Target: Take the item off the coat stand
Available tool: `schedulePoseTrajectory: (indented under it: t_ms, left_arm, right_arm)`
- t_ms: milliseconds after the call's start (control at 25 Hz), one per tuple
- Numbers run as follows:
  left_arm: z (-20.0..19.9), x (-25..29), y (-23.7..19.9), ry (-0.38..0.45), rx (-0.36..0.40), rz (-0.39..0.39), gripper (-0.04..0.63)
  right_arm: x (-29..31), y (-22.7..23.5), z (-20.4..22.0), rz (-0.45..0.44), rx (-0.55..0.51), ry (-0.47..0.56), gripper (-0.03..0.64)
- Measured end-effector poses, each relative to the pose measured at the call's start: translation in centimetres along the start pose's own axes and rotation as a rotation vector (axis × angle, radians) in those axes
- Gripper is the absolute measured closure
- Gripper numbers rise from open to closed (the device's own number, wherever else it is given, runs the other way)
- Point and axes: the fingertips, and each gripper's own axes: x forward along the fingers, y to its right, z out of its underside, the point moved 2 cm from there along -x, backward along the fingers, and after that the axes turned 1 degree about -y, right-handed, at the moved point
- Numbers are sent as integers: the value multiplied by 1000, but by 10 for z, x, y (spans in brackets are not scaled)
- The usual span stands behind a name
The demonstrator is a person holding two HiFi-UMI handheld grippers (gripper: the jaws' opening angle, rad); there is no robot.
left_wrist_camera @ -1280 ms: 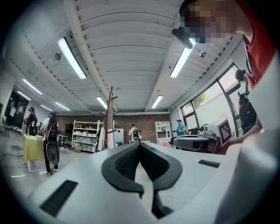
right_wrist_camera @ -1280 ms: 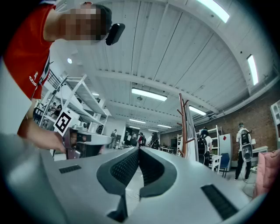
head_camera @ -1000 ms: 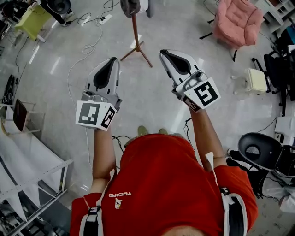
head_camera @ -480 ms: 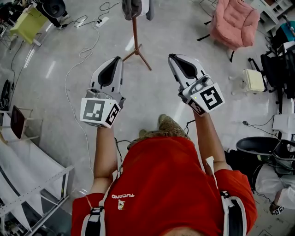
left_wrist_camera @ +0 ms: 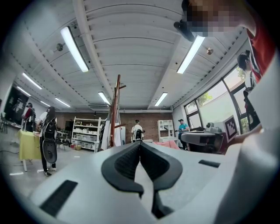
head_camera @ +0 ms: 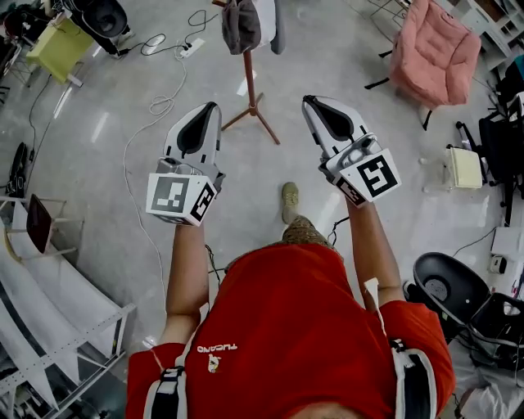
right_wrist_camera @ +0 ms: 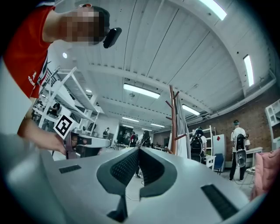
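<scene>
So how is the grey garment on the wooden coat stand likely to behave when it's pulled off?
The grey cloth garment hangs in slack folds, so it is probably floppy and will sag once lifted. The thin brown wooden coat stand rests on narrow splayed legs, so a sideways tug might tip it.

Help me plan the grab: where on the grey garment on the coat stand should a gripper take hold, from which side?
Probably its bunched lower end, from the person's left: the grey garment hangs free on that side of the coat stand, while a white garment covers the right. Its hook lies outside the picture.
</scene>
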Motion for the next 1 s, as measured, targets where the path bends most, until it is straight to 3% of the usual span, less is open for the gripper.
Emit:
schedulePoseTrajectory:
  t_ms: [240, 480, 680, 1000]
  left_arm:
    - [11, 90, -37, -17, 5, -74, 579]
    - [35, 173, -71, -82, 19, -168, 418]
    - [62, 228, -104, -138, 18, -250, 352]
    - [114, 292, -149, -250, 18, -287, 299]
  right_arm:
    - [54, 81, 19, -65, -14, -22, 593]
    - [95, 144, 36, -144, -4, -20, 592]
    - [117, 175, 54, -207, 16, -62, 593]
    - [145, 202, 80, -215, 51, -94, 593]
